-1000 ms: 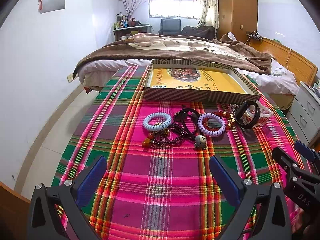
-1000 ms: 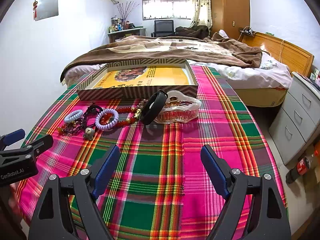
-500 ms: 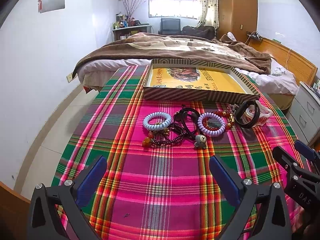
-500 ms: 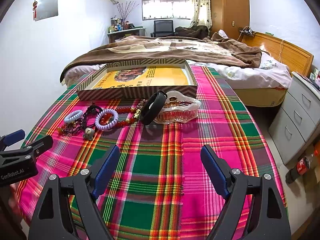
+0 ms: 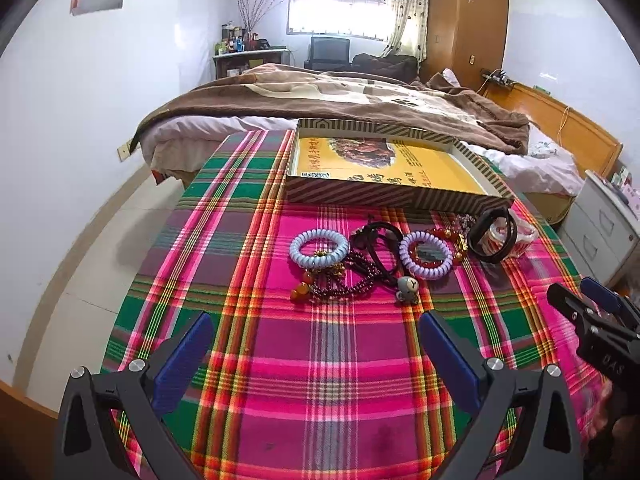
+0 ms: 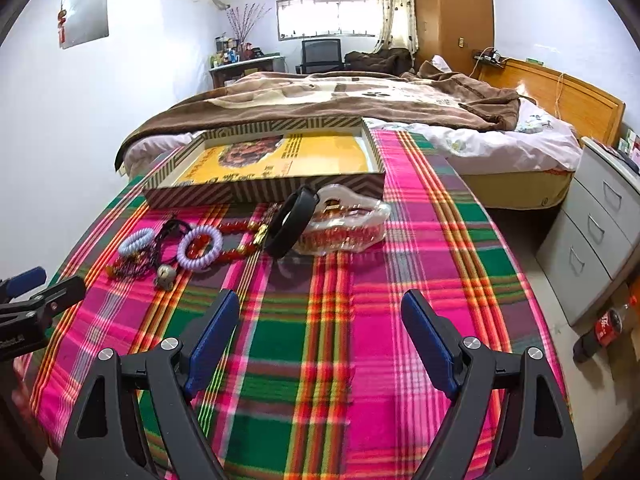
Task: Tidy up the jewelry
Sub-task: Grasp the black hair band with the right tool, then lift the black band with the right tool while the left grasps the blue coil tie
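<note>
While both tools hover: nothing is held.
Left gripper (image 5: 316, 354): fingers spread apart, jewelry pile (image 5: 360, 258) just ahead.
Right gripper (image 6: 320, 330): fingers spread apart.
Jewelry pile: on cloth, just before striped box (image 5: 392, 196).

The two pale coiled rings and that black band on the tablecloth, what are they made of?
The blue coiled ring and lilac coiled ring look like glossy plastic spiral cord, going by the telephone-wire coils and shine; likely stretchy hair ties. The black band looks like smooth matte rubber or plastic, standing on edge against a clear hair clip; which one is unclear.
</note>
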